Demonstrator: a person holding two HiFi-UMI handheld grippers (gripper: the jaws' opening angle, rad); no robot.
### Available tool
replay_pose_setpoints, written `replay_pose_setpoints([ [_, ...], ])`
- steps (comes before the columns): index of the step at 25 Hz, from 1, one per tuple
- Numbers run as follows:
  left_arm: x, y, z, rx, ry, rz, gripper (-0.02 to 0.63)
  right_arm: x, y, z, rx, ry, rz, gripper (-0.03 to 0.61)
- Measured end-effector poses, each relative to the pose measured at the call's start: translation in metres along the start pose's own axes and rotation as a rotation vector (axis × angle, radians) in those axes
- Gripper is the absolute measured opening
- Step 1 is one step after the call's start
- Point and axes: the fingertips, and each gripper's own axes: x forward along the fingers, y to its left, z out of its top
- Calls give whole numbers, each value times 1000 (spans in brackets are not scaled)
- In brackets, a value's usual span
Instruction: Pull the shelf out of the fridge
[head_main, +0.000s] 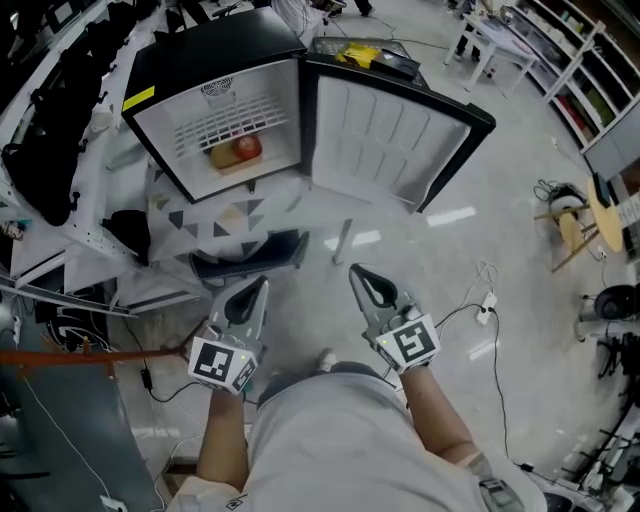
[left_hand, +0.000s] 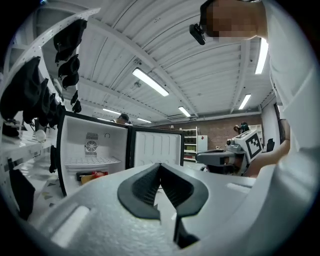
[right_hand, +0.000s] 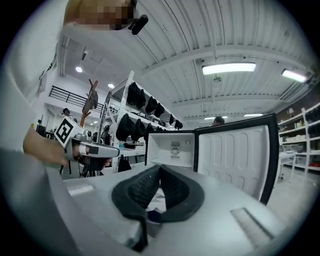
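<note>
1. The left gripper (head_main: 250, 298) and right gripper (head_main: 370, 285) both have their jaws pressed together with nothing between them. The shelf (head_main: 235, 122), a white wire rack, sits well ahead of both tips, high in the open fridge (head_main: 215, 55).
2. Jaws that arrive closed would likely nudge the shelf deeper rather than grip it, so they need to part before reaching its front edge.
3. A pull from one side alone could skew the rack and jam it against the walls. A downward tilt could drag it onto the food (head_main: 238, 150) just beneath it.
4. The open door (head_main: 390, 140) stands ahead and right of the right jaws, so a wide reach may bump it.
5. The shelf's side supports and any front stop are too small to make out. What the food is stays unclear, and the right gripper view barely shows the rack.
</note>
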Motion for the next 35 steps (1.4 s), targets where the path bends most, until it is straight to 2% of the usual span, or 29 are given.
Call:
replay_pose_setpoints([
  [4,15,-9,-12,7,32,3,8,-7,-19,-3,-32,-15,-15,2],
  [9,30,-7,-20,-3,59,-11,9,-5,-38,-18,29,8,-28,2],
  [15,55,9,-30,-20,77,-44,9,17,-48,-21,42,14,-49,2],
  [20,84,40,-35,-8,94,-86,8,50,-63,-25,31,30,-83,2],
  [30,141,122,-40,-59,134,-155,9,129,-88,-23,43,66,-153,2],
  [35,158,150,-43,-79,149,-223,9,162,-92,-23,57,77,-195,2],
])
